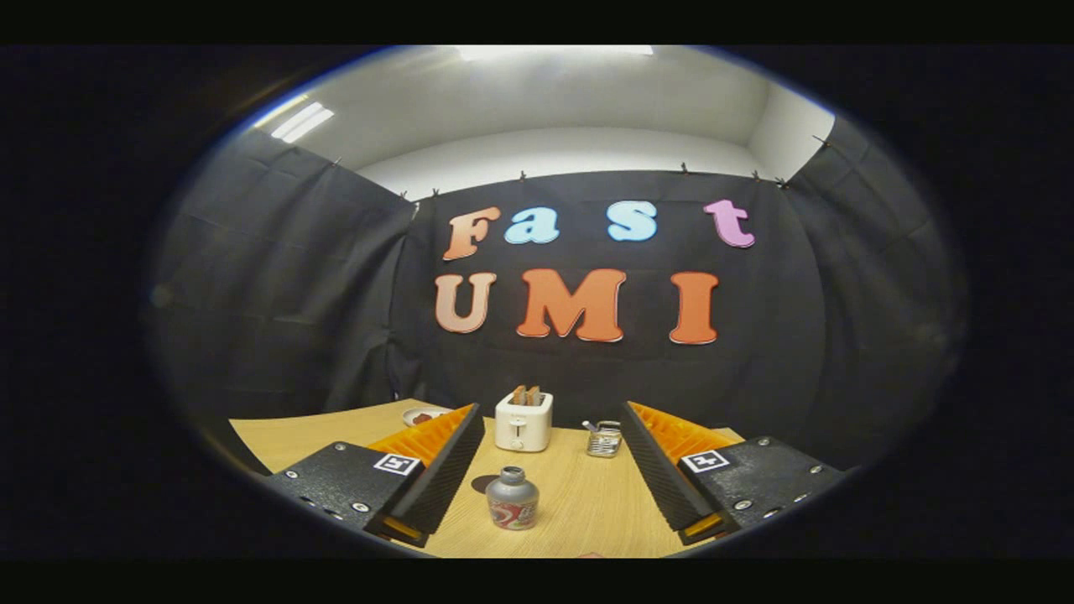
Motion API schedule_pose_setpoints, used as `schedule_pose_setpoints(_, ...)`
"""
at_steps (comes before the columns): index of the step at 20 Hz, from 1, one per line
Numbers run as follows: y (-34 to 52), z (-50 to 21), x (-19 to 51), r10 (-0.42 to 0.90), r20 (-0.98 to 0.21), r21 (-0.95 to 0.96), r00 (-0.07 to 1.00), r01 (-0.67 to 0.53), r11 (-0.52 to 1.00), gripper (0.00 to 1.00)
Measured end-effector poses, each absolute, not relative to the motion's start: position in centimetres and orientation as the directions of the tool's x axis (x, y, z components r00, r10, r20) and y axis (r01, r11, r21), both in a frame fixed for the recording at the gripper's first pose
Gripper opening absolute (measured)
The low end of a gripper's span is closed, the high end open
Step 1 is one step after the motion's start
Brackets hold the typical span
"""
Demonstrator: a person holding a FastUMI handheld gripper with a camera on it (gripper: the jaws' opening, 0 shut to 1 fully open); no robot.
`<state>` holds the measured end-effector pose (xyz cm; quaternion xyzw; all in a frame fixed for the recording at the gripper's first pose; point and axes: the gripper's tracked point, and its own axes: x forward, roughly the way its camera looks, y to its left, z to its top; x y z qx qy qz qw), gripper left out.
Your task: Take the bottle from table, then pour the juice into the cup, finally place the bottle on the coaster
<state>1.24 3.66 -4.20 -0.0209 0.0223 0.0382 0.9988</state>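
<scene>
A small grey bottle (512, 498) with a red patterned label stands upright on the wooden table (579, 503), between my two fingers and a little ahead of their bases. My gripper (552, 413) is open wide, one finger on each side of the bottle, neither touching it. A dark round coaster (485, 483) lies flat just behind the bottle on its left, partly hidden by the left finger. A small clear glass cup (604, 439) with something metallic in it stands farther back, close to the right finger's tip.
A white toaster (523, 419) with two slices of toast sticking up stands at the far middle of the table. A small plate (424, 414) with something dark on it lies behind the left finger. The booth's black cloth closes off the back.
</scene>
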Motion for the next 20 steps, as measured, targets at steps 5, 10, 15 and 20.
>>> schedule_pose_setpoints(5, 5.6, -5.9, 1.4, 0.132, -0.046, -0.003, 0.99, -0.133, 0.991, 0.97)
schedule_pose_setpoints(10, 7.0, -10.7, 1.6, 0.144, -0.102, -0.005, 0.984, -0.145, 0.989, 0.97)
schedule_pose_setpoints(15, 7.0, -15.1, 2.4, 0.134, -0.154, -0.008, 0.979, -0.136, 0.991, 0.97)
schedule_pose_setpoints(20, 6.9, -18.7, 3.3, 0.132, -0.193, -0.002, 0.972, -0.135, 0.991, 0.97)
